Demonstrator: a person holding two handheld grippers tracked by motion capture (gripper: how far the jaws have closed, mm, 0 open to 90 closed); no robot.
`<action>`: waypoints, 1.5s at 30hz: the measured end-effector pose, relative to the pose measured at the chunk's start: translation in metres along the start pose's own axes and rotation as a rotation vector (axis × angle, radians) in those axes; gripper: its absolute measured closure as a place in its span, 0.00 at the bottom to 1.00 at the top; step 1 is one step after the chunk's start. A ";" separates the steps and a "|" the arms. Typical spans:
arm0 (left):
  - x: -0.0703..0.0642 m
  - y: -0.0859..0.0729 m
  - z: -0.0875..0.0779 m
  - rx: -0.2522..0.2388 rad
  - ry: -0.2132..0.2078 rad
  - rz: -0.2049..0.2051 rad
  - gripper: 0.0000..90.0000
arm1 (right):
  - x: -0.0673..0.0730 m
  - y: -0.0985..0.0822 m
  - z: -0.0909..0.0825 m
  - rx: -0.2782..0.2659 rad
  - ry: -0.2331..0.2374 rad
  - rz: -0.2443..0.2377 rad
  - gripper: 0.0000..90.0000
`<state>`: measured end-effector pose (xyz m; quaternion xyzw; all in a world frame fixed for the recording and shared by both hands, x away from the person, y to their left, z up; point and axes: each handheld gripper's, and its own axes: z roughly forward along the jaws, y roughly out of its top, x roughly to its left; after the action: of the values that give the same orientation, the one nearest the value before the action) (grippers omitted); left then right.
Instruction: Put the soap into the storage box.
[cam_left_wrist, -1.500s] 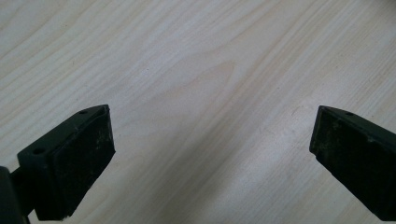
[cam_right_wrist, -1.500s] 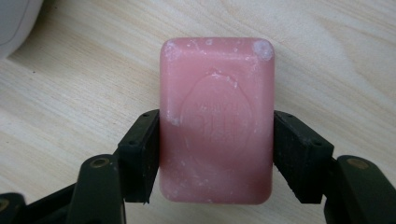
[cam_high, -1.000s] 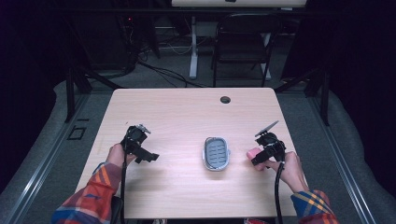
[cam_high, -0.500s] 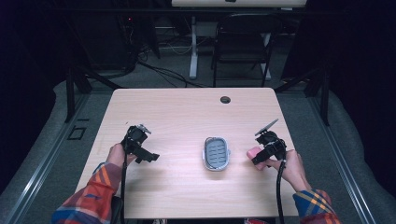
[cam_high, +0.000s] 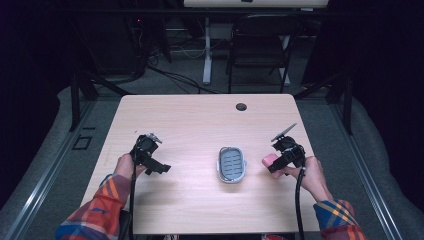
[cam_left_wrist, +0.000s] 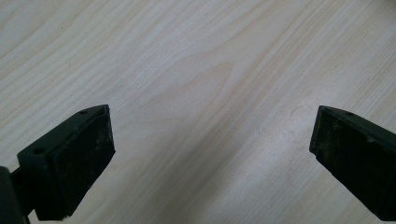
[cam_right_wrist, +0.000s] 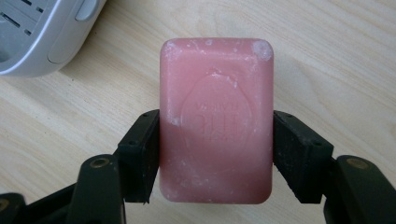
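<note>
While the right hand-held gripper (cam_right_wrist: 215, 154) clamps the pink soap bar (cam_right_wrist: 215, 121) near the surface's right edge, keep it level, then lower into the soap dish (cam_high: 231, 164); left hand-held gripper (cam_left_wrist: 212, 154) stays released, empty.

The soap bar (cam_right_wrist: 216, 121) is pink, rectangular with rounded corners, and has an oval stamp with letters pressed in its top face; white dry marks sit on its corners. It is held by its two long sides between the black pads of the right gripper (cam_right_wrist: 216, 156). It stays just beside the grey soap dish (cam_high: 232, 164), on its right.
</note>
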<state>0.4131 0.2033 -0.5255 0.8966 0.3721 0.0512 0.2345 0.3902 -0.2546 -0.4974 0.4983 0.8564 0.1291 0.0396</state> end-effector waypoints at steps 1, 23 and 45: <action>0.000 0.000 0.000 0.000 0.000 0.000 0.00 | 0.001 0.000 0.001 -0.016 0.000 0.016 0.41; 0.000 0.000 -0.001 -0.002 -0.001 0.003 0.00 | 0.006 0.014 -0.005 -0.025 0.009 -0.006 0.41; -0.001 0.000 -0.002 -0.009 -0.001 0.007 0.00 | 0.023 0.031 -0.021 -0.052 0.020 -0.048 0.41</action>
<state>0.4120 0.2038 -0.5240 0.8969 0.3686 0.0535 0.2386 0.4010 -0.2240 -0.4677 0.4751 0.8648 0.1555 0.0470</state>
